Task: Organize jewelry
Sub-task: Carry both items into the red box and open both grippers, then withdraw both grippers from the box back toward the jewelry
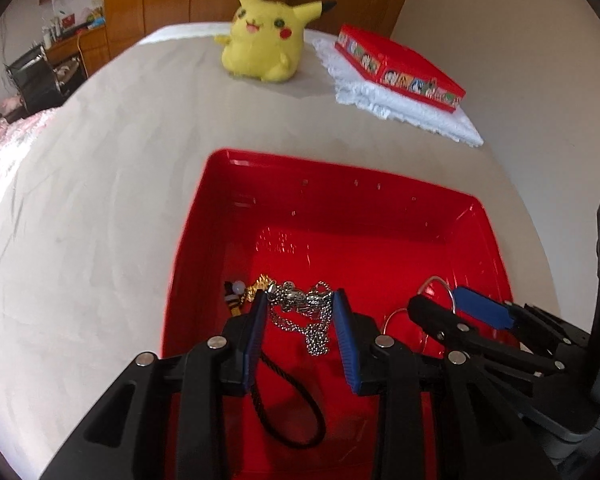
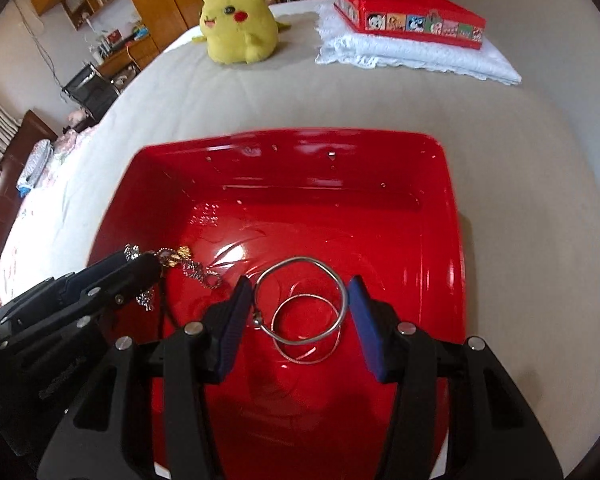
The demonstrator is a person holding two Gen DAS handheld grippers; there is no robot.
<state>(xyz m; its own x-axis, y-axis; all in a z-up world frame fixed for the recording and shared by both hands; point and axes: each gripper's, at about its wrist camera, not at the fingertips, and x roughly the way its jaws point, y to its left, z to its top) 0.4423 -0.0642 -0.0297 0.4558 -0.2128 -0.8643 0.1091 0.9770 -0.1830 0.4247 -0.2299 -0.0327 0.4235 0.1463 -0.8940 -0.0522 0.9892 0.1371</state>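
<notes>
In the red tray [image 1: 380,216] on the bed [image 1: 100,160], limp, slippery chains [image 1: 300,308] are pinched by the left tool [image 1: 300,300]; the stiff, light bangle [image 2: 300,300] is gripped across by the right tool [image 2: 298,284].

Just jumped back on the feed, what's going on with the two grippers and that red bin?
Both hand-held grippers are down in the red bin on the bed. The left gripper holds a tangle of silver chains between its pads, with a black cord dangling beneath. The right gripper holds a silver bangle across its pads. A yellow plush toy and a red box sit beyond.
</notes>
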